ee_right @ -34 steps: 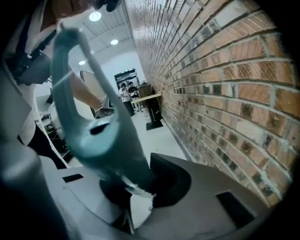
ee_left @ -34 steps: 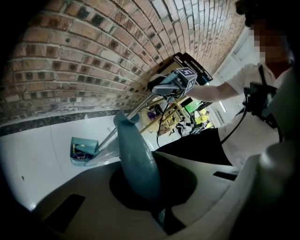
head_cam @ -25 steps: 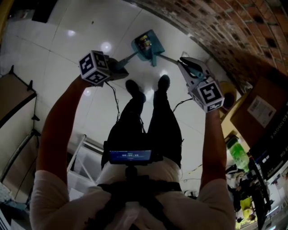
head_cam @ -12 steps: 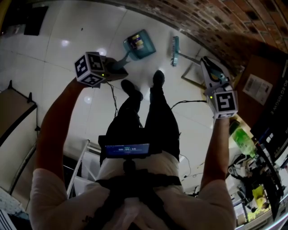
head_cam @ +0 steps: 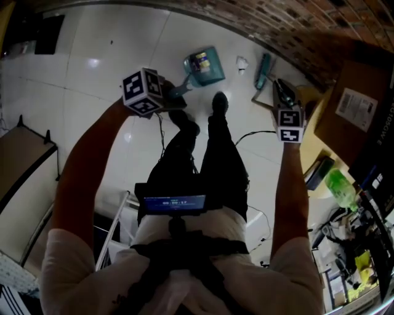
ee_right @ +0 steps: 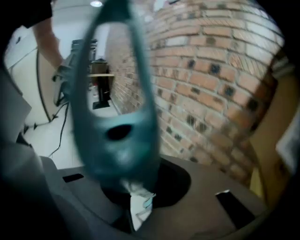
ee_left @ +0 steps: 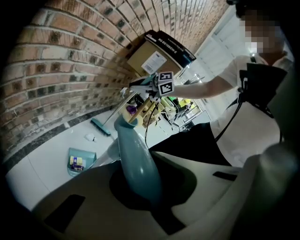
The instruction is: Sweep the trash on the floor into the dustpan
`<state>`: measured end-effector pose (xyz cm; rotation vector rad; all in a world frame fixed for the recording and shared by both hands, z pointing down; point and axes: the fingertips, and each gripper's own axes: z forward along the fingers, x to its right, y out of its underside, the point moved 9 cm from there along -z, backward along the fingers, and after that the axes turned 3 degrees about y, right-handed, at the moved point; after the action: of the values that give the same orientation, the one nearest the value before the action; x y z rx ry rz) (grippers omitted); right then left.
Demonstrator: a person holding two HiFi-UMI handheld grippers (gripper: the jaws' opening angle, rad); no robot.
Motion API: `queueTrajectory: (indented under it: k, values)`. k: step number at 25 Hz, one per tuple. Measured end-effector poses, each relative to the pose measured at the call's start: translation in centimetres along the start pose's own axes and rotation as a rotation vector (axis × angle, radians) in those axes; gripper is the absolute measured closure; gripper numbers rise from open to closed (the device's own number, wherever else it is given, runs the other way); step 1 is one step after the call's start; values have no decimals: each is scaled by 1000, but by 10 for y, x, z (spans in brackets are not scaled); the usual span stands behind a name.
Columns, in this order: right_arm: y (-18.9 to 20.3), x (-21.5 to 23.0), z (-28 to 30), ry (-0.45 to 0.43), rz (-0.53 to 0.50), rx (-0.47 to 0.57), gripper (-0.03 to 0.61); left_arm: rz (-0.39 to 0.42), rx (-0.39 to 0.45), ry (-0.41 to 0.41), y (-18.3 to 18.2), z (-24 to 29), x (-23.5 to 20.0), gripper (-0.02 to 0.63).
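left gripper [ee_left: 146, 190]: jaws closed on the dustpan handle [ee_left: 135, 157]. right gripper [ee_right: 136, 190]: jaws clamp what looks like the broom handle [ee_right: 115, 112]. a paper scrap [head_cam: 241, 63] lies between dustpan [head_cam: 203, 66] and broom head [head_cam: 263, 70].

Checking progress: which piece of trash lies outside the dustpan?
The white crumpled scrap on the floor beside the broom head; the yellow packet lies in the dustpan.

Brick wall [head_cam: 295, 18], cardboard box [head_cam: 338, 138] beside it (labelled), green bottle [head_cam: 340, 187] nearby.
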<state>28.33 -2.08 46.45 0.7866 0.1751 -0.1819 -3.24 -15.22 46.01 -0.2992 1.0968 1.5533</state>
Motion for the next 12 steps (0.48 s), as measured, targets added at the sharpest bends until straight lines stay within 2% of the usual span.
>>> queueTrajectory:
  k: [2,4,8,12]
  values:
    - [28,-1,7,83,198,-27,538,-20,-19,12,4,9,-1,614]
    - [32,1,8,112,285,-13,538,-35,-19,16,7,13,-1,614]
    - [9,-7,14,36,341,38,534,-43,-40,3,14,14,0,614]
    - [-17,-37,9,-78,342,86,531,-42,-48,-20,17,9,-3,614]
